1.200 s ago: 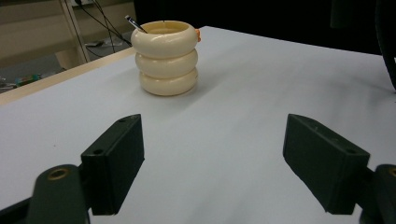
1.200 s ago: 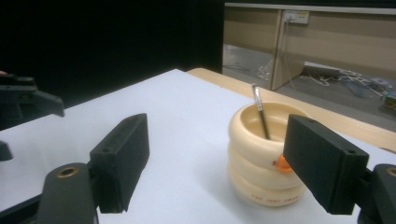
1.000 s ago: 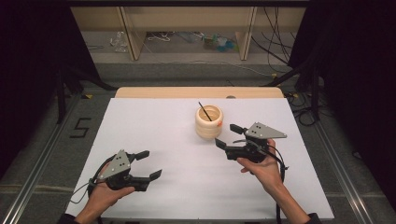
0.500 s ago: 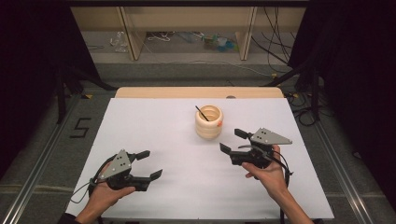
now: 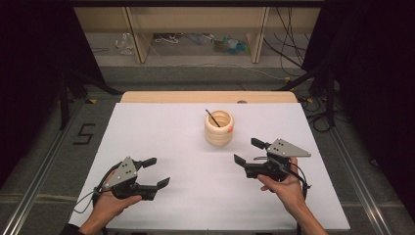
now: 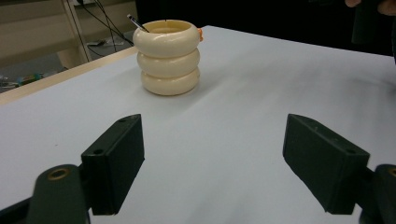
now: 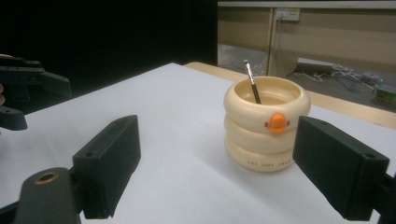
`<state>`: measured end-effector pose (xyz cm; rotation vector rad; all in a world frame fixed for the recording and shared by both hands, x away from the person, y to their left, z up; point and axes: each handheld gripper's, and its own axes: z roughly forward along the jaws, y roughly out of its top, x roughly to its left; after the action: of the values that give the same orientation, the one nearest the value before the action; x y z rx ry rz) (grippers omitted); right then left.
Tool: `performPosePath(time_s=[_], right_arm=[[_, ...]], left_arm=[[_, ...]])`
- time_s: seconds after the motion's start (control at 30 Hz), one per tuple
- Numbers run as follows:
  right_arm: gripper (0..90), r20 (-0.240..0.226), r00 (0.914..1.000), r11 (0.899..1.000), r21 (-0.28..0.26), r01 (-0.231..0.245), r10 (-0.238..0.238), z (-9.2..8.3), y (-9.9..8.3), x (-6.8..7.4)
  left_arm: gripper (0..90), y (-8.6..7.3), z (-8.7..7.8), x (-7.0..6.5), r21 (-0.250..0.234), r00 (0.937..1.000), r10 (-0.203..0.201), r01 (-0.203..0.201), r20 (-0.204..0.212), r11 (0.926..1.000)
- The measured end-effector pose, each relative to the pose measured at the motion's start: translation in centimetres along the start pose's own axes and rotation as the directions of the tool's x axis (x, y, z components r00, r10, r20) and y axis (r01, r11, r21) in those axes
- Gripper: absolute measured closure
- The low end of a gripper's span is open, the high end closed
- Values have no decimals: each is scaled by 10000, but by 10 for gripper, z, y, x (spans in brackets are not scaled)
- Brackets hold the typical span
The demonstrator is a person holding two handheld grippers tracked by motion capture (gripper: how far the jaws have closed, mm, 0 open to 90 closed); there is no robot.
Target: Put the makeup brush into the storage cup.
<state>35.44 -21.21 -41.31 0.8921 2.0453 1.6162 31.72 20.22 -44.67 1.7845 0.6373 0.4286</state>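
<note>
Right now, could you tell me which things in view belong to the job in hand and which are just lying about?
In the job:
- cream ringed cup, upright on the white table top
- thin dark pen standing in the cup
- right gripper, open, nothing between its jaws
- left gripper, open

Lying about:
- cables and small clutter on the floor beyond the table

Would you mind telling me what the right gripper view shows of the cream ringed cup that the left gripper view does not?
The right gripper view alone shows the orange knob on the cream ringed cup face on, with small lettering on the bottom ring. The left gripper view alone shows the cup's plain side, the knob a mere sliver at its rim. Both share the cup upright on the white table, a dark thin stick leaning inside it, and open black jaws framing it.
</note>
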Motion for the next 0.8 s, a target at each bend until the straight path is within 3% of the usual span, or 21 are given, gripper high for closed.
performPosePath(time_s=[0.27, 0.47, 0.8], right_arm=[[159, -77, 9999, 9999, 116, -127, 127, -2, -7, -1], [160, -226, 9997, 9997, 253, 63, -57, -4, -9, 0], [161, -55, 9999, 9995, 303, 120, -118, -10, -13, -2]], left_arm=[[204, 0, -1, 2, 50, 9999, 56, -56, -142, 10000], [204, 0, -1, 2, 44, 9999, 62, -61, -110, 10000], [204, 0, -1, 4, 119, 9998, 134, -132, -174, 9998]])
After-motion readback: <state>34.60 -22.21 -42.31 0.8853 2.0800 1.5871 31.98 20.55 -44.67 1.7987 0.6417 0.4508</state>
